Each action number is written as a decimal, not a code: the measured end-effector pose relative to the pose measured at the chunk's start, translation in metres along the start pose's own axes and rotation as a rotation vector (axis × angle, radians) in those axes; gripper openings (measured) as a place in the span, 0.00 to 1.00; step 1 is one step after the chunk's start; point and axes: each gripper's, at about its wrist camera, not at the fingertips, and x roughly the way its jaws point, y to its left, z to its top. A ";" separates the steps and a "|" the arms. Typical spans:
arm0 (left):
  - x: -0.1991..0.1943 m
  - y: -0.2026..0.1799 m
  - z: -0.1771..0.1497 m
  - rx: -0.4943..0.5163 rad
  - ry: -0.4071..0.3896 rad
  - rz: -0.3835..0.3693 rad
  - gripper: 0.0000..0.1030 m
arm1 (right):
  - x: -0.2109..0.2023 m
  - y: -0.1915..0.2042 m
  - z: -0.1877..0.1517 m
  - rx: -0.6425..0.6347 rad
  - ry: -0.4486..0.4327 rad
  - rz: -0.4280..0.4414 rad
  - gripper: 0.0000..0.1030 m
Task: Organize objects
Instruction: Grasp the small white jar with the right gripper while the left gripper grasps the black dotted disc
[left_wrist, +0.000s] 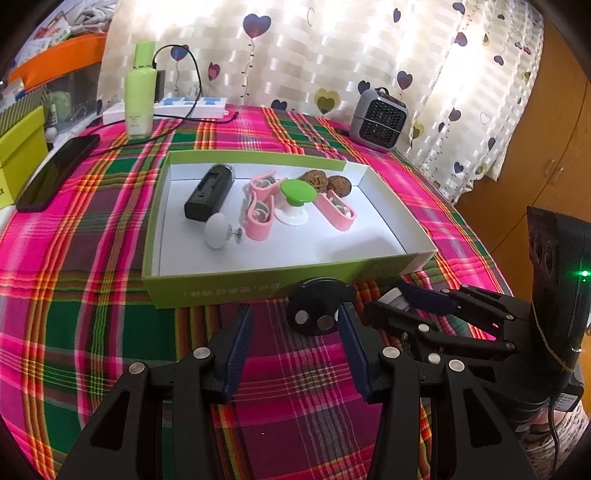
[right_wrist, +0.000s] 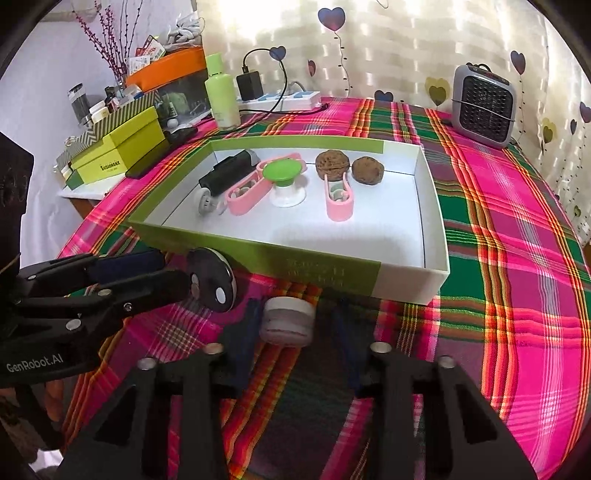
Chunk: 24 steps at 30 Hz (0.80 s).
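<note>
You are working at the near edge of the bench (right_wrist: 517, 258), just in front of the green and white box (right_wrist: 436, 275) that already contains several small things. The small white jar (right_wrist: 287, 322) is standing upright on the plaid cloth (left_wrist: 92, 332), close to the front wall of the box. It looks light and stiff, with a smooth round wall, so I think it can slip or turn if the pads are pressing only on the curved edge. It is better to take it at the middle of its side, with both pads flat on opposite sides.

Your right tool (right_wrist: 295, 328) is standing around this jar. The left pad seems to be touching the jar, but a gap is showing on the right side, so the grip is not yet complete.

Your left tool (left_wrist: 295, 343) is half open and is holding nothing. The black round disc (left_wrist: 320, 306) is lying just beyond its fingertips, beside the box wall; the right finger seems to be near or touching its edge, I cannot tell which. The disc looks flat and hard, so you should take it across its rim.
</note>
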 end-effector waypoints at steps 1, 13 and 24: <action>0.001 -0.001 0.000 0.001 0.001 -0.001 0.45 | 0.000 0.000 0.000 0.000 0.003 0.003 0.32; 0.017 -0.013 0.000 0.001 0.032 -0.019 0.59 | -0.004 -0.005 -0.004 -0.002 0.002 -0.006 0.28; 0.025 -0.017 0.004 -0.011 0.030 0.019 0.60 | -0.007 -0.015 -0.006 0.010 0.001 -0.007 0.28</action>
